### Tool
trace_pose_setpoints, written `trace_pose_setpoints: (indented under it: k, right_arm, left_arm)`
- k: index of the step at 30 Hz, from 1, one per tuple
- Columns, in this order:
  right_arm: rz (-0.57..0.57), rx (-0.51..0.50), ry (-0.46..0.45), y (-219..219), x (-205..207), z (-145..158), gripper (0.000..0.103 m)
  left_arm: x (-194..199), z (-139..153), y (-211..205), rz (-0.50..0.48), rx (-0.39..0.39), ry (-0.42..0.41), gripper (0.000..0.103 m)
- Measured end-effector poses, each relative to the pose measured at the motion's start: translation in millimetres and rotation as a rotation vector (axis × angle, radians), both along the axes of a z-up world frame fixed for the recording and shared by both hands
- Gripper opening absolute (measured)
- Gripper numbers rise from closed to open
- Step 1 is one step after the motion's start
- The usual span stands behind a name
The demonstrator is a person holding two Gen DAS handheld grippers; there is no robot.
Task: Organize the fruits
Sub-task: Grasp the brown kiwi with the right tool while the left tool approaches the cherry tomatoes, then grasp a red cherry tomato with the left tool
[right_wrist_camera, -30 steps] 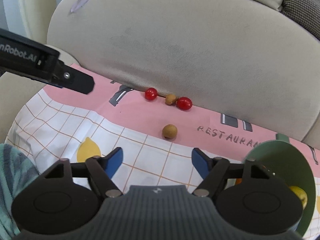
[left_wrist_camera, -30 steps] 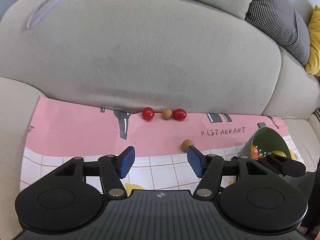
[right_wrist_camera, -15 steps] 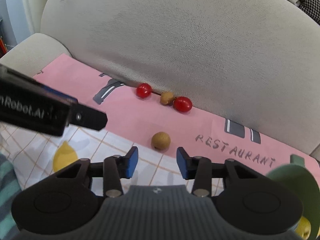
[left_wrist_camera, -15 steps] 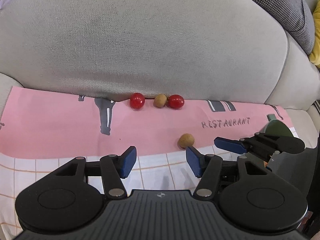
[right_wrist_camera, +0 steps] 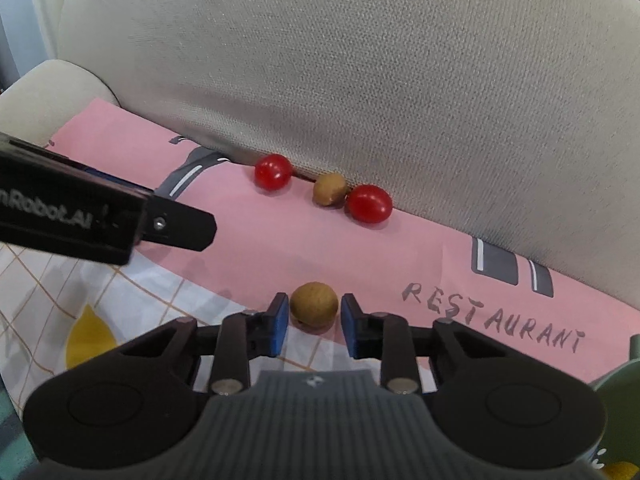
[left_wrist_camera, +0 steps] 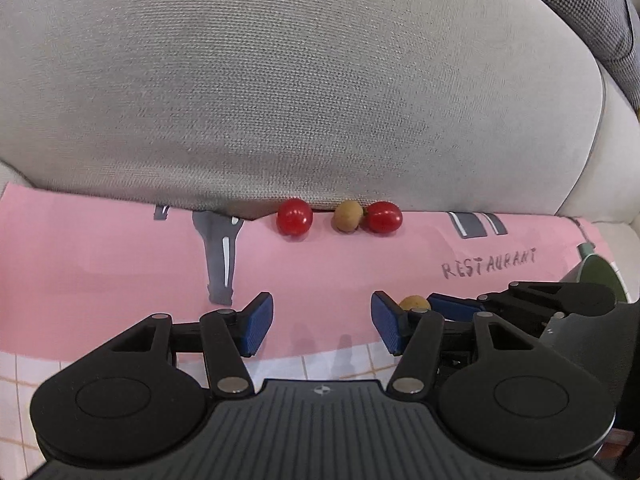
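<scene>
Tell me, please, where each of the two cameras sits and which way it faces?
Left wrist: rides the left gripper, facing the sofa backrest over the pink cloth; its own open fingers show, with the right gripper's fingers at lower right.
Right wrist: rides the right gripper, facing the same backrest; its fingers flank the near brown fruit, gaps visible; the left gripper crosses at left.
Shared: two red fruits, far brown fruit, RESTAURANT lettering.
</scene>
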State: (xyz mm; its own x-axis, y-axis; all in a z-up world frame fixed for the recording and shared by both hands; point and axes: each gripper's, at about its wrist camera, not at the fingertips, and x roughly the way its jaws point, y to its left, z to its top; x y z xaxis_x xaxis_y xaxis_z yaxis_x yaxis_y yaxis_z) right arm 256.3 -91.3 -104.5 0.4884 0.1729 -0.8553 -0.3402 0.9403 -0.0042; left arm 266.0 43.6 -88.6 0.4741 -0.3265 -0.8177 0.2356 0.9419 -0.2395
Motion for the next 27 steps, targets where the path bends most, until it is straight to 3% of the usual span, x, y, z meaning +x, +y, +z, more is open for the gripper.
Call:
trace_pose_setpoints:
  k: [5, 13, 25, 27]
  right_arm:
    - [0.004, 0.007, -0.016, -1.7, -1.3, 3.1, 0.023]
    - [-0.051, 0.008, -0.066, -10.5, 15.3, 13.1, 0.023]
    - [-0.114, 0.033, -0.053, -24.9, 27.5, 6.8, 0.023]
    - [-0.115, 0.035, -0.051, -26.0, 27.9, 6.1, 0.023]
  left_arm:
    - [11.6, -4.8, -1.4, 0.008, -0.019, -0.026, 0.062]
    - [39.6, -16.3, -10.8, 0.020, 0.026, -0.087, 0.050]
    - [65.2, -38.7, -26.1, 0.023, 0.092, -0.079, 0.040]
    - [68.7, -41.1, -24.8, 0.032, 0.085, -0.066, 0.032]
